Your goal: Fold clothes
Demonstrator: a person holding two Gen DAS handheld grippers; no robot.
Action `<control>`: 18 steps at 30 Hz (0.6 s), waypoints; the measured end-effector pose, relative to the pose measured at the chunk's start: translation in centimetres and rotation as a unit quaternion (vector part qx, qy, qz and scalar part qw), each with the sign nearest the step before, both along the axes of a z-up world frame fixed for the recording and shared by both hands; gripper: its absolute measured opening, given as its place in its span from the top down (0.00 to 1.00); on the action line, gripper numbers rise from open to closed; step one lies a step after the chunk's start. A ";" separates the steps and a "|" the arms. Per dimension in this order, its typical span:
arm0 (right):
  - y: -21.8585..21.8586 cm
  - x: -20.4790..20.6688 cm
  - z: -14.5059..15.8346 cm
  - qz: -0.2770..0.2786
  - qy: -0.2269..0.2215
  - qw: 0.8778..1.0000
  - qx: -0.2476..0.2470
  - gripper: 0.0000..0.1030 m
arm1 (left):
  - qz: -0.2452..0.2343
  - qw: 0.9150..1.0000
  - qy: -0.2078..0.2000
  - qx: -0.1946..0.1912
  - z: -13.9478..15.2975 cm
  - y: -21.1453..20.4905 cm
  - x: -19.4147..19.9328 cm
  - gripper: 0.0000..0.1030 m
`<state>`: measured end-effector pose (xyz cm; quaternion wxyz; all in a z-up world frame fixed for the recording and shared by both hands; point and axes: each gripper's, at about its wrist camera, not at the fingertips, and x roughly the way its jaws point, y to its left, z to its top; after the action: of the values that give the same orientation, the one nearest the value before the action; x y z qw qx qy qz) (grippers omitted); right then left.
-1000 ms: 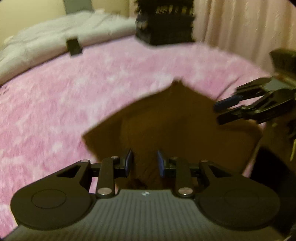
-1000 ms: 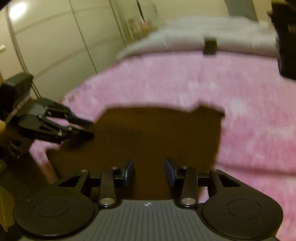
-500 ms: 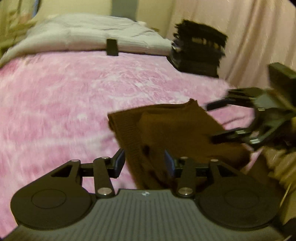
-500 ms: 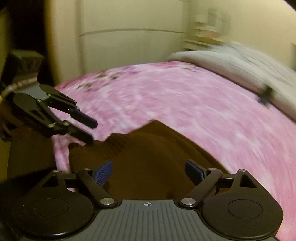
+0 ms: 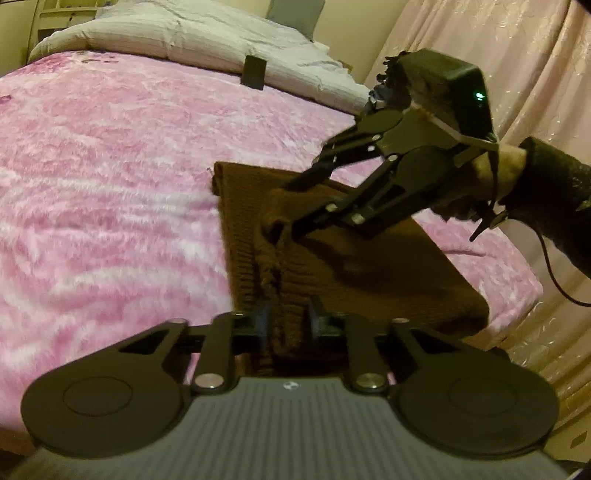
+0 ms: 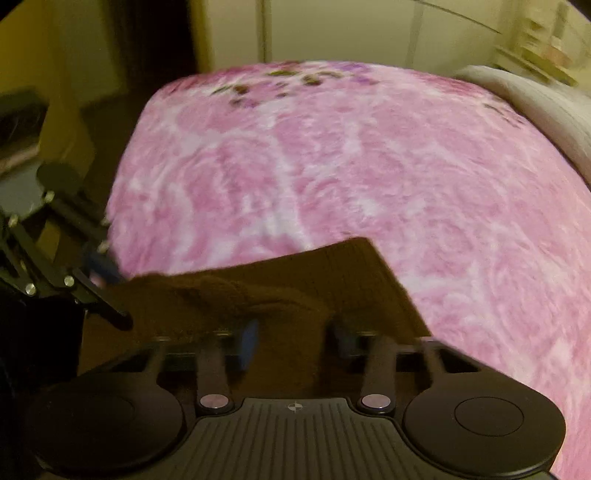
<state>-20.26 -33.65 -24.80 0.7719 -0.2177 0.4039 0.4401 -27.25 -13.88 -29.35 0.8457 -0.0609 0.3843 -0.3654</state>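
Note:
A brown knit garment (image 5: 369, 266) lies folded on the pink fleece blanket (image 5: 110, 166) near the bed's right corner. My left gripper (image 5: 286, 319) is closing its jaws, and the pads press a raised ridge of the brown fabric at the near edge. Farther along that ridge, my right gripper (image 5: 286, 206) comes in from the right, jaws closing, pinching a bunched lump of the knit. In the right wrist view the garment (image 6: 351, 273) fills the gap between the right gripper's (image 6: 295, 336) fingers, and the left gripper (image 6: 116, 295) shows at the left edge.
A pale grey duvet (image 5: 184, 33) is heaped at the head of the bed with a small black object (image 5: 253, 72) against it. Pink curtains (image 5: 535, 55) hang right of the bed. A dark sleeve (image 5: 554, 192) holds the right gripper. Wardrobe doors (image 6: 332, 29) stand beyond the bed.
Both grippers have rolled and swung over the garment, with open jaws half a second ago. They have now closed on a pinched-up ridge of brown fabric.

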 end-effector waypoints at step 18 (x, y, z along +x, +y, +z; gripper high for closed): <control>-0.8 -2.1 2.0 -0.074 -0.062 0.994 0.042 0.89 | 0.029 0.999 0.018 -0.013 -0.6 1.3 0.8 0.92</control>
<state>-22.34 -34.46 -22.76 0.8344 -0.1813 0.3511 0.3842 -26.47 -12.61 -29.99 0.8477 -0.0894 0.3930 -0.3448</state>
